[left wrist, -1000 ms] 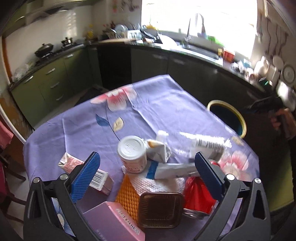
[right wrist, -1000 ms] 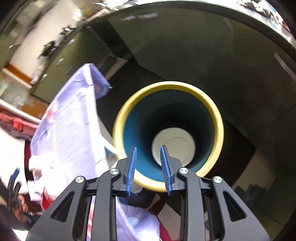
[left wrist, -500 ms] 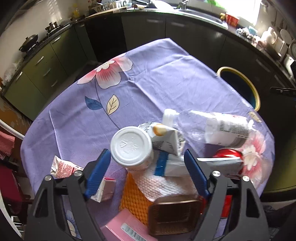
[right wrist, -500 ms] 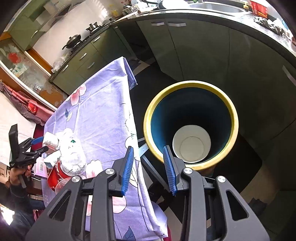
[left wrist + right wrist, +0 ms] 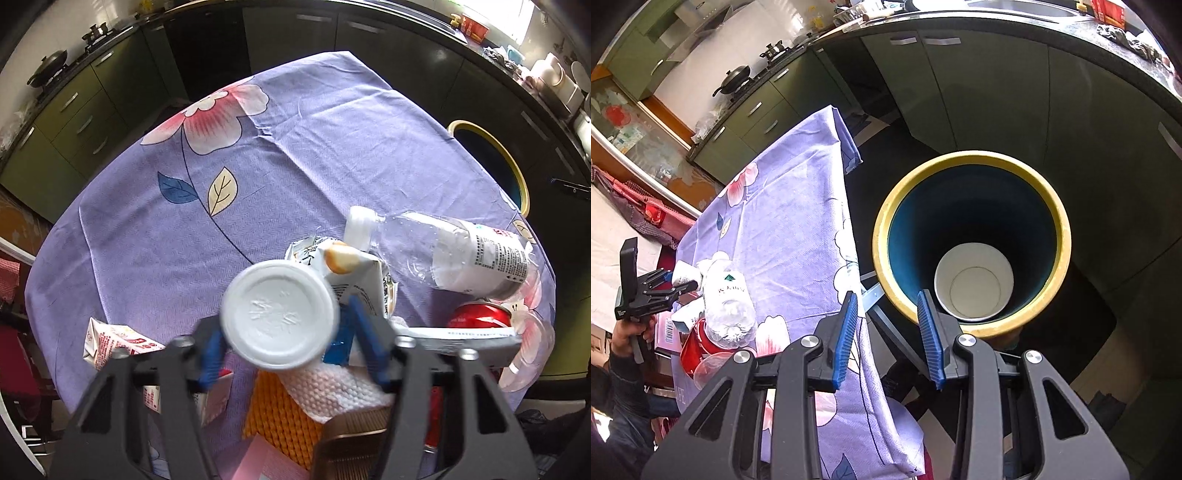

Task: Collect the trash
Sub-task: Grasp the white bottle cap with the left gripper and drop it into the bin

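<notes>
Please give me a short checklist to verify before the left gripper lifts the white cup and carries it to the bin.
1. Left gripper fingers on both sides of the white cup: ok.
2. Fingers firmly pressing the cup: cannot tell.
3. Cup free of the carton leaning beside it: not ok, they seem to touch.
4. Bin has room: ok, only a paper cup inside.
5. Right gripper empty and open: ok.
6. Right gripper out of the drop path: not ok, it hangs by the bin rim.

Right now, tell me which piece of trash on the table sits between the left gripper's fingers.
The white-lidded cup: the left gripper has a blue finger on each side of it. The clear bottle, red can and cartons lie outside.
</notes>
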